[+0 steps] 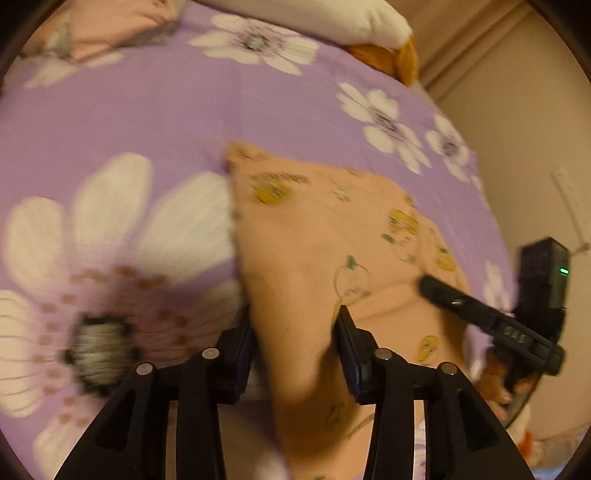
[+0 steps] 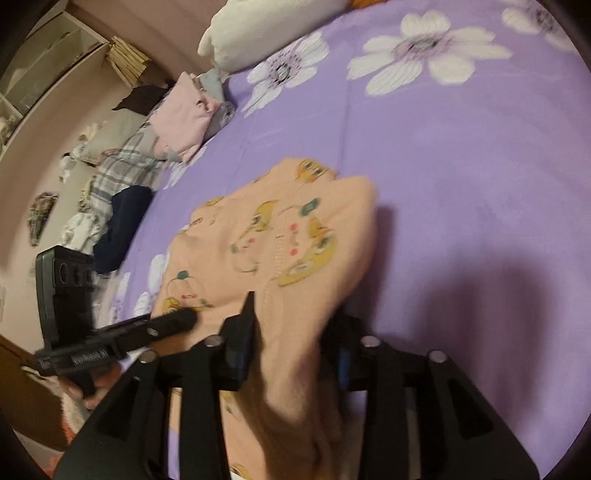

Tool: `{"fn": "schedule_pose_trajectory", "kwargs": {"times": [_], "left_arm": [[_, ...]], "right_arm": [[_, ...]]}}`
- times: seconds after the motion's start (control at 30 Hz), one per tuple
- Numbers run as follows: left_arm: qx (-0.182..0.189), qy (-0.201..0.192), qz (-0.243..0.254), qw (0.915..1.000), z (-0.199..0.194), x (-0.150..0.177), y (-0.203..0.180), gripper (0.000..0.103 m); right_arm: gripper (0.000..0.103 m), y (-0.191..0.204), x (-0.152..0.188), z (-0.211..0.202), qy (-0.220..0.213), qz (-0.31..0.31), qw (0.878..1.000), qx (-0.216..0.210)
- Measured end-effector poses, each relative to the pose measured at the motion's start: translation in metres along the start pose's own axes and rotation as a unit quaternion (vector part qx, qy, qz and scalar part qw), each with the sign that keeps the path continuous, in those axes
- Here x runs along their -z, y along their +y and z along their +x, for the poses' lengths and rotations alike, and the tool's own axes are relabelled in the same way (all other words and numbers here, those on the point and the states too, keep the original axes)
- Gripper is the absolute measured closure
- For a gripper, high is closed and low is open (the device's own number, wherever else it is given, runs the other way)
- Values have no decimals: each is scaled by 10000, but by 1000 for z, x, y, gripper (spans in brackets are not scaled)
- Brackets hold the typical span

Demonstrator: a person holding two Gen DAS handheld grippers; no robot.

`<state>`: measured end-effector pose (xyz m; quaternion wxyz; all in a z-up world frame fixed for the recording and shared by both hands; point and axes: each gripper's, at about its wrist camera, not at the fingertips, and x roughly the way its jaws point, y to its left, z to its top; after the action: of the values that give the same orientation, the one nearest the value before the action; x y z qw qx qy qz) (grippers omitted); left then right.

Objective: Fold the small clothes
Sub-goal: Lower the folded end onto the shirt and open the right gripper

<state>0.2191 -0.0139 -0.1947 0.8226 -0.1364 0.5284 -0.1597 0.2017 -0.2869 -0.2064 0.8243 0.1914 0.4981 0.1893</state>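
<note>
Peach garment point(image 1: 314, 236) hangs pinched in both my tongs above the purple floral bed point(image 1: 147, 110). Left tongs point(image 1: 295, 325) and right tongs point(image 2: 291, 325) each clamp its cloth.

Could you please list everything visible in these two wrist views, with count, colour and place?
peach garment: one, yellow cartoon print, mid-bed, pinched by both tools
bedsheet: one, purple with white flowers, under everything
white pillow: one, head of bed
orange plush: one, beside the pillow; blurred
clothes pile: pink, grey, plaid and navy pieces, along bed's far edge
shelf: one, pale, by the wall
left tool: black, closed on garment
right tool: black, closed on garment
</note>
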Motion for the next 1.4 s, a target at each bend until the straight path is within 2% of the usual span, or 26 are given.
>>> {"fn": "schedule_pose_trajectory", "kwargs": {"times": [0.07, 0.1, 0.13, 0.17, 0.23, 0.27, 0.3, 0.33, 0.37, 0.4, 0.43, 0.47, 0.53, 0.6, 0.63, 0.7, 0.77, 0.83, 0.9, 0.93, 0.97, 1.0, 1.07, 1.17, 1.3, 1.4], "left_arm": [[-672, -713, -29, 9952, -27, -2, -4, 59], [-957, -1075, -4, 9896, -38, -1, -9, 59], [-1204, -1445, 86, 9821, -47, -1, -15, 59], [-1240, -1649, 245, 9782, -50, -3, -22, 59], [-821, -1546, 495, 9833, -40, -9, -35, 59], [-713, -1338, 549, 9869, -28, -11, -38, 59], [-767, -1080, 633, 9892, -10, -14, -41, 59], [-933, -861, 731, 9892, 8, -16, -41, 59], [-1211, -638, 773, 9876, 33, -18, -35, 58], [-1294, -667, 775, 9863, 46, -19, -28, 53], [-1221, -750, 747, 9869, 47, -19, -21, 50], [-1077, -718, 632, 9896, 46, -23, -17, 50], [-834, -538, 116, 9950, 34, -28, -6, 50], [-897, -622, -379, 9933, 13, -20, 1, 50], [-868, -682, -454, 9929, 0, -10, 0, 51], [-635, -856, -305, 9938, -27, 15, -11, 51], [-314, -1037, -84, 9941, -41, 40, -24, 51], [-152, -919, 29, 9957, -40, 67, -35, 51], [-279, -449, 162, 9985, -20, 84, -40, 51], [-563, -377, 232, 9974, -11, 93, -41, 51], [-880, -425, 405, 9944, -4, 101, -44, 51], [-914, -506, 532, 9931, -3, 105, -46, 51], [-806, -530, 511, 9940, -7, 113, -44, 51], [-472, -606, 365, 9964, -16, 129, -33, 51], [-705, -787, 483, 9932, -24, 147, -38, 51], [-849, -890, 461, 9913, -23, 144, -37, 51]], "right_arm": [[68, 2, -6, -19, -257, -99, 9990, 349], [77, 3, -9, -29, -428, -126, 9977, 515], [80, 7, -14, -41, -667, -189, 9958, 599], [83, 6, -20, -47, -833, -236, 9952, 462], [90, 9, -26, -48, -946, -248, 9952, 29], [92, 13, -29, -39, -845, -258, 9959, -203], [92, 14, -29, -27, -725, -250, 9967, -252], [93, 13, -28, -12, -567, -226, 9979, -202], [96, 9, -27, 10, -313, -218, 9993, 48], [103, 2, -24, 34, -146, -303, 9986, 414], [103, -4, -22, 42, -236, -333, 9984, 381], [103, -10, -24, 38, -406, -218, 9988, 170], [103, -20, -34, 30, -179, 240, 9995, -34], [102, -22, -33, 13, -287, 433, 9987, 17], [97, -18, -30, 7, -364, 423, 9984, 36], [93, -4, -19, -13, -485, 308, 9983, 12], [93, 14, -9, -22, -430, 182, 9985, -293], [93, 30, 6, -24, -263, 64, 9989, -392], [93, 41, 28, -20, -26, -174, 9993, -324], [94, 42, 43, -14, 157, -358, 9991, -147], [102, 37, 56, -6, 305, -441, 9985, 95], [103, 30, 69, -3, 336, -442, 9984, 133], [103, 12, 90, -9, -14, -248, 9993, -271], [103, 5, 95, -14, 56, 50, 9992, -394], [103, 11, 110, -22, -34, -223, 9995, -233], [103, 19, 112, -21, -13, -341, 9994, -55]]}}
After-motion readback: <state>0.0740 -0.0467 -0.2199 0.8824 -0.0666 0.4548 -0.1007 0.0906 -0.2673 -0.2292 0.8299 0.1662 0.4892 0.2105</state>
